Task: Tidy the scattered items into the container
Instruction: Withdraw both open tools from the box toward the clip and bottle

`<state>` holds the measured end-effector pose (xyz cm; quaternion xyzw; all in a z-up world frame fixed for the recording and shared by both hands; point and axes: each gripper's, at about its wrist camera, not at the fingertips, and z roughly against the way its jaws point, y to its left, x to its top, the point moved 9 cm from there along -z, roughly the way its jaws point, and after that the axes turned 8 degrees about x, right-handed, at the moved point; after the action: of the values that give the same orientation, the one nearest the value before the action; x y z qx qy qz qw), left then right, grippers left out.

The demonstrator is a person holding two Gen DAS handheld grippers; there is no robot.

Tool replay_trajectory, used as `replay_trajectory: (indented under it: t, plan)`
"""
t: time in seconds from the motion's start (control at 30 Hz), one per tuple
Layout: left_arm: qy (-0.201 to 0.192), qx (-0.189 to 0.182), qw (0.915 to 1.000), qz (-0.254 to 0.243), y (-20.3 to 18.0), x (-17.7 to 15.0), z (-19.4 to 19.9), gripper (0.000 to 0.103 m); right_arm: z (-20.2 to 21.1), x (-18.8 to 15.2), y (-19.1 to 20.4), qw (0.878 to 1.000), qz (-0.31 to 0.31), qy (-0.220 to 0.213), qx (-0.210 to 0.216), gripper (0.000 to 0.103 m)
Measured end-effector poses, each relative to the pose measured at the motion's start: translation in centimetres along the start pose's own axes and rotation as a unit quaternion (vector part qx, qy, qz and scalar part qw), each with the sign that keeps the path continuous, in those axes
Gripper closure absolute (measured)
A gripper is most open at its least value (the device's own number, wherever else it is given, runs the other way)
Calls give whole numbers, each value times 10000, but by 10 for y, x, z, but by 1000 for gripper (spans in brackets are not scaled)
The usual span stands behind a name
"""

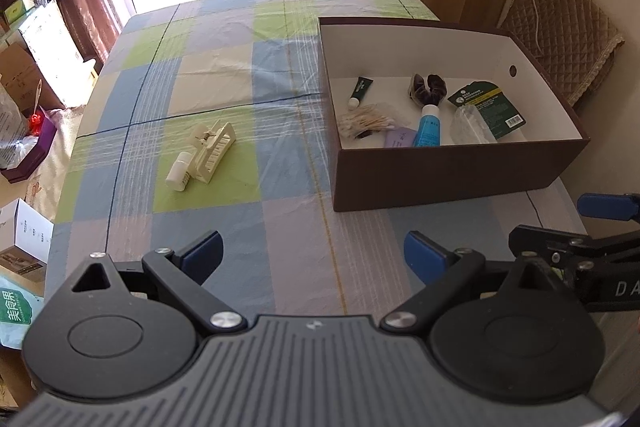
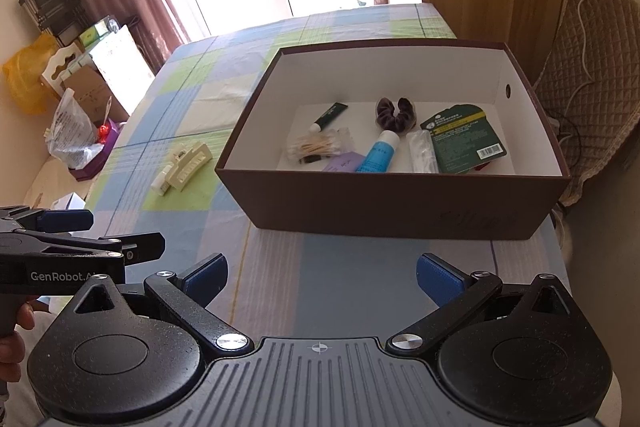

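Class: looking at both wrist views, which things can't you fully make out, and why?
- Green packet print: too small, both views.
- Purple sachet: lower part behind the box front wall.
- Small white bottle contents: opaque; hair claw partly covers it in the right view.

I log: tablecloth [image 1: 240, 75] — woven checked cloth, matt. Box [image 2: 392, 205] — matt brown card outside, smooth white inside. Hair clip [image 1: 212, 151] and small bottle [image 1: 178, 173], cream plastic, slight sheen. Scrunchie [image 2: 396, 113] — velvety cloth. My gripper pads [image 1: 202, 255], ribbed blue rubber.
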<state>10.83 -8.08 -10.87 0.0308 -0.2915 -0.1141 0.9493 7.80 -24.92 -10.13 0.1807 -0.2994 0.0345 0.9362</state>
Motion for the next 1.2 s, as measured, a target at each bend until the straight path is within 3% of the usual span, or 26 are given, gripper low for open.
replay_trajectory:
  t: [0.37, 0.6, 0.8, 1.03, 1.2]
  plan:
    - [52, 171, 9998, 20, 22, -13, -17, 8, -18, -5, 8, 9997, 41, 64, 213, 0]
    - [193, 346, 9984, 391, 71, -26, -27, 8, -20, 15, 41, 9951, 470, -245, 832, 0]
    - [148, 647, 9956, 668, 127, -15, -42, 8, -37, 46, 88, 9853, 1194, -108, 1216, 0]
    - [219, 831, 9923, 888, 187, 4, -81, 8, -101, 93, 133, 9827, 1079, 294, 1476, 0]
    - [293, 919, 9909, 943, 219, 22, -114, 8, -169, 110, 144, 9857, 354, 936, 1353, 0]
